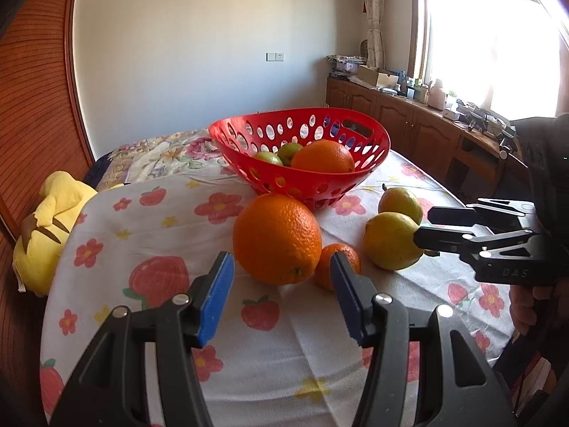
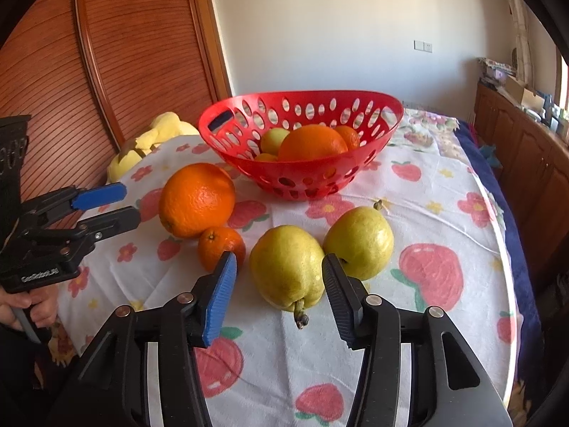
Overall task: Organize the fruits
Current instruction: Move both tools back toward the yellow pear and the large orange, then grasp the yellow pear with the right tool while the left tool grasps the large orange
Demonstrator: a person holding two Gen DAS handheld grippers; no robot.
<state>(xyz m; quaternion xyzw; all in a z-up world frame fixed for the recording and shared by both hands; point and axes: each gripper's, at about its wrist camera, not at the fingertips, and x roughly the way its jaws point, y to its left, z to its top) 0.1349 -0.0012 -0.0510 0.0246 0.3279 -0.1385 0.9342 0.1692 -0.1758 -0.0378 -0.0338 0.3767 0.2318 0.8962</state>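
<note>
A red perforated basket [image 1: 302, 181] [image 2: 302, 178] stands on the flowered tablecloth and holds a large orange [image 1: 322, 156] with some smaller green and orange fruit. In front of it lie a big orange [image 1: 277, 238] [image 2: 197, 199], a small mandarin [image 1: 343, 252] [image 2: 220, 249] and two yellow-green pears [image 2: 284, 267] [image 2: 359, 242]. My left gripper [image 1: 282, 267] [image 2: 129, 203] is open, its blue pads just short of the big orange. The right gripper [image 2: 280, 263] [image 1: 425, 226] is open too, and the nearer pear lies at its fingertips without being pinched.
A yellow plush toy [image 1: 46, 235] [image 2: 156, 135] lies at the table's left edge against a ribbed wooden door [image 2: 124, 53]. Wooden cabinets [image 1: 409, 121] with clutter run under the window on the right. The round table edge [image 2: 512, 284] curves close on the right.
</note>
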